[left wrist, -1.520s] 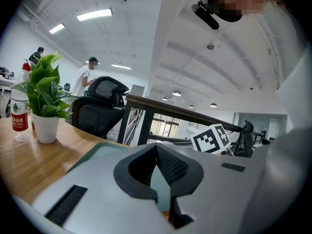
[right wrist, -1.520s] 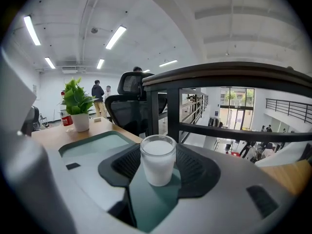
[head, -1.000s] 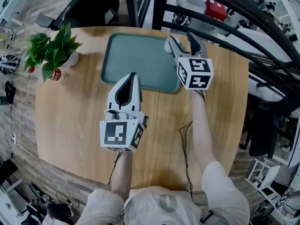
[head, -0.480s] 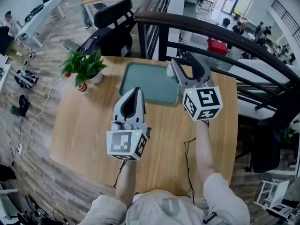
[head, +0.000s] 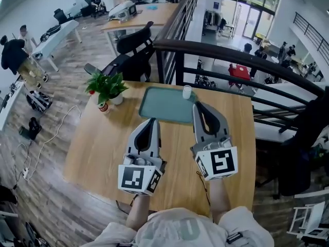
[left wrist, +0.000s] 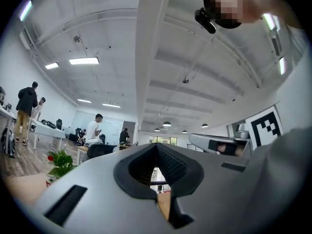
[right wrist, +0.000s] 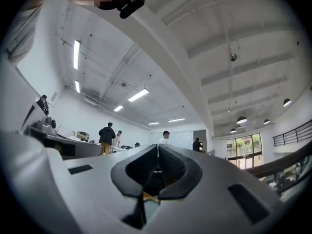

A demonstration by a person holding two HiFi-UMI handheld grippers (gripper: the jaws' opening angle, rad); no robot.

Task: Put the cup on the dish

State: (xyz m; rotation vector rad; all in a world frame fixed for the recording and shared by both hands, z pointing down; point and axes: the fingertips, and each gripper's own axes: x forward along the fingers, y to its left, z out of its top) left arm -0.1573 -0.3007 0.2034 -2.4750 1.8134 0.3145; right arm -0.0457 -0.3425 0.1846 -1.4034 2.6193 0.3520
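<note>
A small white cup [head: 187,91] stands upright at the far right corner of the teal dish [head: 164,107], a flat tray at the back of the round wooden table [head: 103,148]. My right gripper [head: 199,106] hovers over the tray's near right edge, short of the cup; its jaws are closing to shut with nothing between them, as the right gripper view [right wrist: 157,145] also shows. To its left, my left gripper [head: 150,121] hangs over the table just before the tray. Its jaws meet at the tip [left wrist: 156,144] and hold nothing.
A potted plant [head: 107,89] sits at the table's far left edge. Behind the table run a black railing [head: 236,55] and an office chair [head: 131,60]. Several people stand at desks in the room beyond.
My right gripper was open around the cup; it has drawn back toward me and shut, leaving the cup at the tray's corner. The head view has lifted to show more of the room.
</note>
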